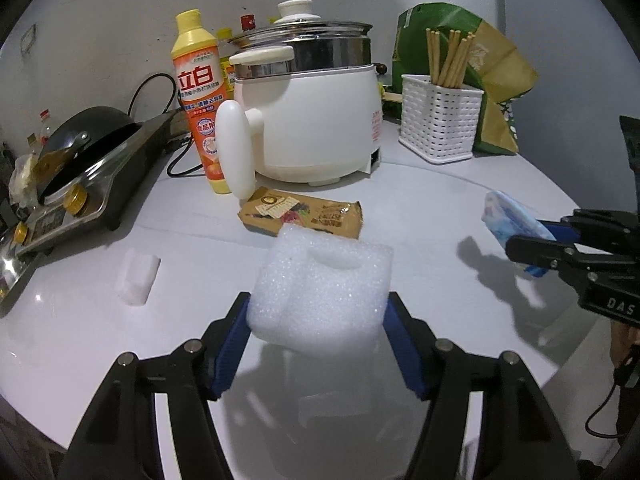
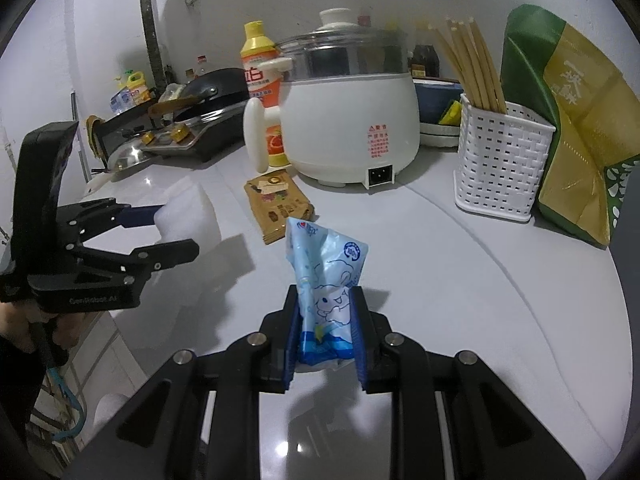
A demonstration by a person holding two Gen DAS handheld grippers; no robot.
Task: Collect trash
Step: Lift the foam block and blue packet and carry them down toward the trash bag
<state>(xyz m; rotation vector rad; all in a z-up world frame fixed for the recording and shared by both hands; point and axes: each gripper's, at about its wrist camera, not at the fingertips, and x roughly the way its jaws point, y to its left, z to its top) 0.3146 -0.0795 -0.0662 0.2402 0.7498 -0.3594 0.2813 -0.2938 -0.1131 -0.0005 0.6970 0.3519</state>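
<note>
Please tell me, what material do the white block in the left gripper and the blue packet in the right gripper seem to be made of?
White block: probably soft packing foam, matte; its surface shows a fine bubbly, sparkling grain and rounded edges.

Blue packet: most likely thin plastic film, slightly glossy; it is crumpled, bends between the pads, and carries printed cartoon art. Its contents, if any, cannot be seen.

Both fisheye views are evenly lit with a cool, dim cast, and black vignettes fill their bowed corners. Soft shadows fall on the near white countertop (image 1: 460, 184), which shows faint glare. The far clutter looks slightly soft.
</note>
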